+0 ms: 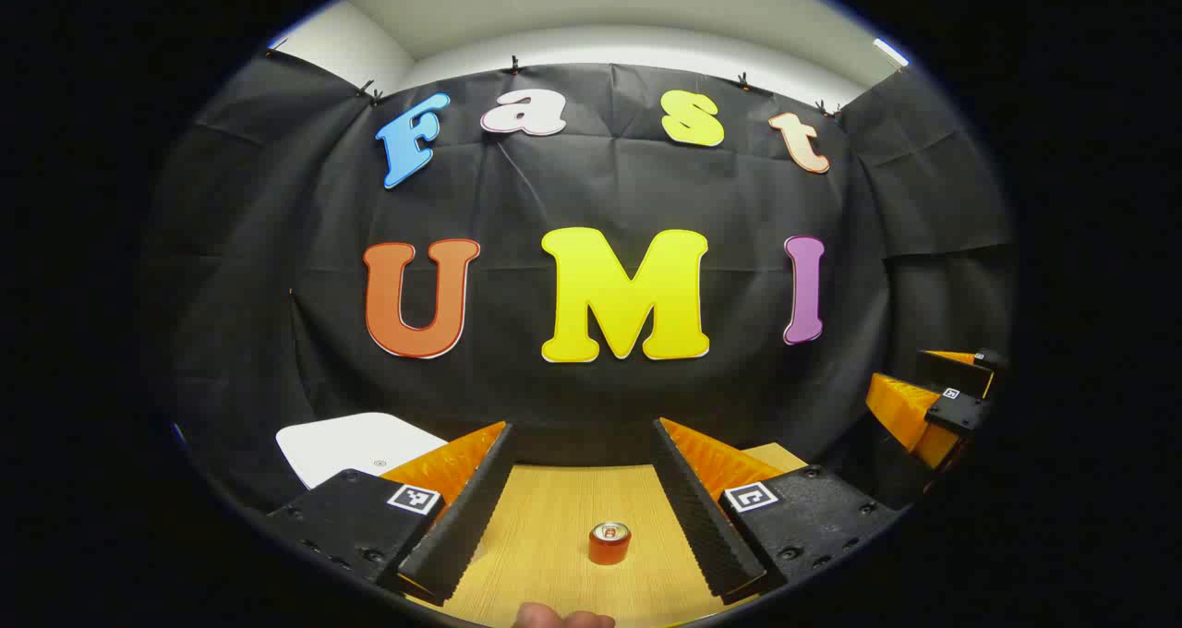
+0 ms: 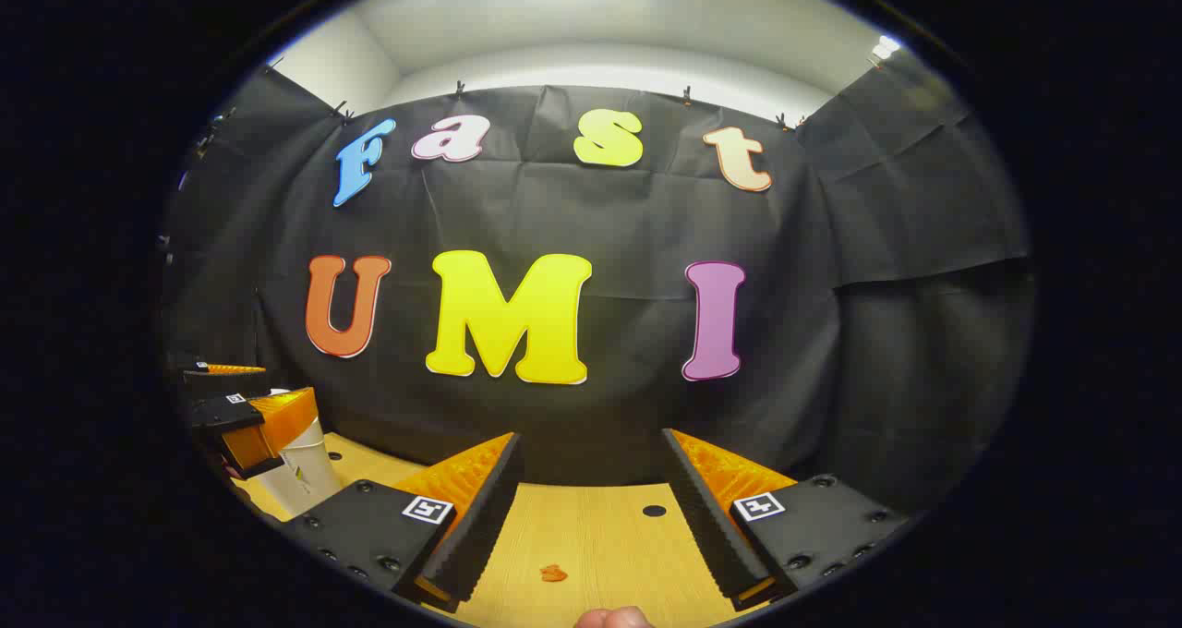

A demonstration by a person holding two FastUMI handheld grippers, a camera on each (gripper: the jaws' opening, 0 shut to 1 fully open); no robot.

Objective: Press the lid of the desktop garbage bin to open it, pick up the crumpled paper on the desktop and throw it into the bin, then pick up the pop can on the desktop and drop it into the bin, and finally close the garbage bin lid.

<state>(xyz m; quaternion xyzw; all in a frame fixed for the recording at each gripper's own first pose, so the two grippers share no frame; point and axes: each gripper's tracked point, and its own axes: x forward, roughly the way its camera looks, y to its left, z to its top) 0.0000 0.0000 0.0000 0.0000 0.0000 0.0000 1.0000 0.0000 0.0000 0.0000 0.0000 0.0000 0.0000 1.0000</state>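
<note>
The pop can [image 1: 609,542] stands upright on the wooden desktop [image 1: 545,517], low in the left gripper view, dead ahead between the wide-open, empty left gripper [image 1: 582,503]. The white bin [image 1: 355,445] sits lower left. The right gripper [image 2: 591,508], also open and empty, seems less well placed.

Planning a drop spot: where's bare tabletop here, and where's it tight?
Bare wood lies around the pop can between the open left tongs. More bare table lies between the open right tongs, bar a small orange scrap and a dark hole. Tight near the white bin.
</note>
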